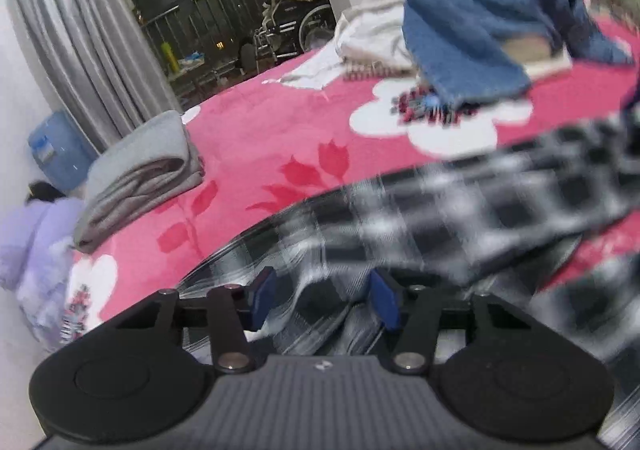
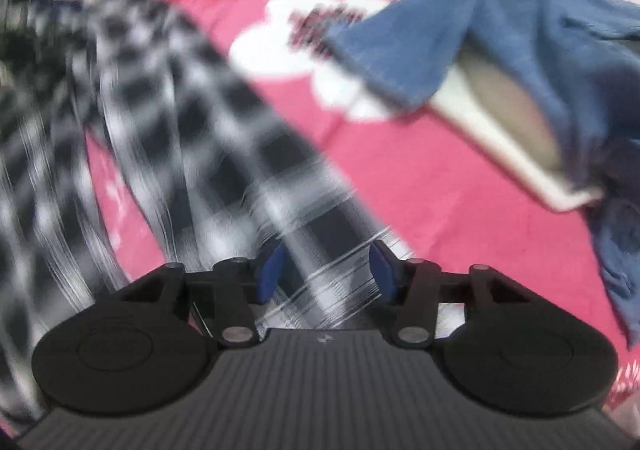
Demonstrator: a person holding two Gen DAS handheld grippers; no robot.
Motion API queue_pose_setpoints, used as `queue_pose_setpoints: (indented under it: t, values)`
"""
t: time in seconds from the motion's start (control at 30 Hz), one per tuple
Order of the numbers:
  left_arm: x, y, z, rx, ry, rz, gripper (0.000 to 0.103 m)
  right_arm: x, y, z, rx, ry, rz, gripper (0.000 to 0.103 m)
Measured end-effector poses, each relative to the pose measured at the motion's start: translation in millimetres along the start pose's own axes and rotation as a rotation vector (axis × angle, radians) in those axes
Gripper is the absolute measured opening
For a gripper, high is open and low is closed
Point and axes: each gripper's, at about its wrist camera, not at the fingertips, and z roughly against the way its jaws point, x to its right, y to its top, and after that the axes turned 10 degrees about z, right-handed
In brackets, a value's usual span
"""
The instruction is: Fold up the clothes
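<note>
A black-and-white checked garment (image 1: 460,201) hangs blurred in a raised band over the pink flowered blanket (image 1: 280,129). My left gripper (image 1: 323,300) grips one bunched end of it between its blue pads (image 1: 262,298). In the right wrist view the same checked garment (image 2: 168,97) runs up and to the left from my right gripper (image 2: 327,272), which is shut on the other end. A folded grey garment (image 1: 144,177) lies at the bed's left edge. Blue jeans (image 1: 472,33) (image 2: 520,29) lie crumpled at the far side.
A white flat box (image 2: 512,137) sits under the jeans, and a white garment (image 1: 372,33) is heaped behind them. A purple jacket (image 1: 36,242) and a blue water jug (image 1: 56,149) are off the bed's left side, by a grey curtain (image 1: 80,29).
</note>
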Motion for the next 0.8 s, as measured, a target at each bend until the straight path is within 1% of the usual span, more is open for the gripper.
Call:
queue_pose_setpoints:
  t: [0.03, 0.1, 0.23, 0.4, 0.53, 0.6, 0.63, 0.67, 0.77, 0.8]
  values:
    - [0, 1, -2, -0.005, -0.008, 0.007, 0.054, -3, -3, -8, -0.017, 0.007, 0.015, 0.040]
    - [-1, 3, -7, -0.015, -0.024, 0.020, 0.054, -3, 4, 1, 0.007, -0.031, 0.024, 0.003]
    - [-2, 6, -17, -0.034, -0.056, 0.046, 0.051, 2, 18, 23, 0.056, -0.113, 0.044, 0.002]
    - [-2, 10, -30, -0.040, -0.032, 0.021, 0.051, 33, 39, 32, 0.076, -0.183, 0.061, 0.002]
    - [-2, 14, -40, -0.044, -0.011, -0.001, 0.051, 57, 54, 13, 0.080, -0.221, 0.051, 0.002]
    - [-2, 15, -45, -0.045, 0.000, -0.012, 0.051, 65, 60, -3, 0.069, -0.282, 0.065, 0.002]
    - [-2, 16, -48, -0.046, 0.005, -0.017, 0.051, 69, 63, -17, 0.055, -0.346, 0.082, 0.003]
    - [-2, 17, -51, -0.047, 0.011, -0.023, 0.051, 78, 65, -28, 0.038, -0.366, 0.067, 0.004]
    - [-15, 24, -58, -0.057, 0.043, 0.050, 0.051, 106, 62, -45, -0.002, -0.333, -0.086, 0.004]
    - [-20, 27, -60, -0.060, 0.054, 0.076, 0.050, 108, 61, -37, 0.045, -0.288, -0.136, 0.004]
